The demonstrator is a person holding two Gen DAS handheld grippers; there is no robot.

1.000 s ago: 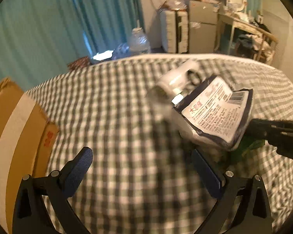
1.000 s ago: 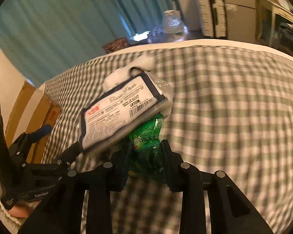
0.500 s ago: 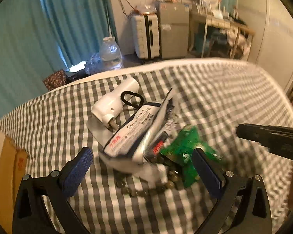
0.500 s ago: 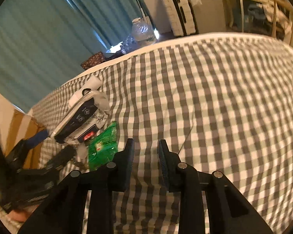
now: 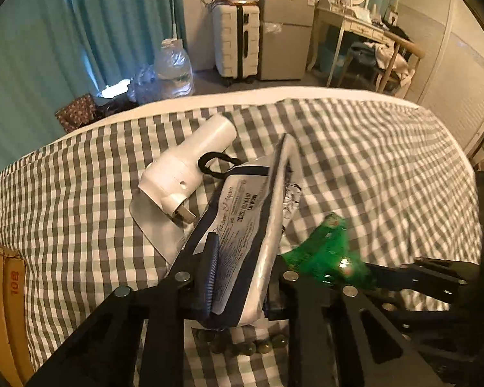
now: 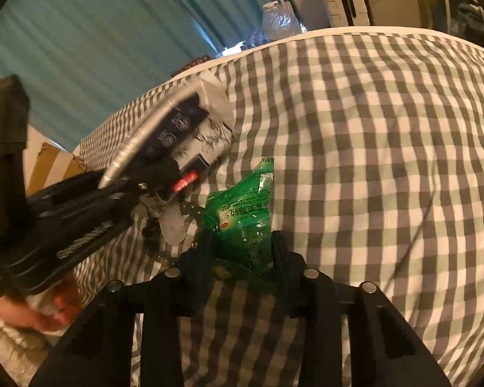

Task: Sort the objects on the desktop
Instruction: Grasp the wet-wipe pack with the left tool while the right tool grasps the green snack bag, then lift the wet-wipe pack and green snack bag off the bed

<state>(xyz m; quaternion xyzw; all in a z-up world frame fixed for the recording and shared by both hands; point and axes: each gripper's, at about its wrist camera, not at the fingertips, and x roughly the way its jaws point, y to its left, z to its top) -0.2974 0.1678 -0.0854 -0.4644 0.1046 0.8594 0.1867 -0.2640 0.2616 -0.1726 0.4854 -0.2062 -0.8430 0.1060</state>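
Note:
My left gripper (image 5: 242, 258) is shut on a navy-and-white tissue pack (image 5: 245, 225), held on edge over the checked cloth; the pack also shows in the right wrist view (image 6: 180, 135). My right gripper (image 6: 242, 245) is shut on a green snack packet (image 6: 245, 216), seen at the right in the left wrist view (image 5: 326, 251). A white hair dryer (image 5: 190, 164) with a black loop lies just beyond the pack. A string of dark beads (image 5: 242, 346) lies on the cloth under the pack.
A cardboard box (image 5: 3, 306) stands at the left edge of the checked surface (image 5: 371, 167). Beyond the far edge are water bottles (image 5: 172, 67), a white suitcase (image 5: 237, 42) and a desk with a chair.
My left gripper went from open to shut on the tissue pack. My right gripper closed on the green snack packet, which had lain on the cloath beside it half a second ago.

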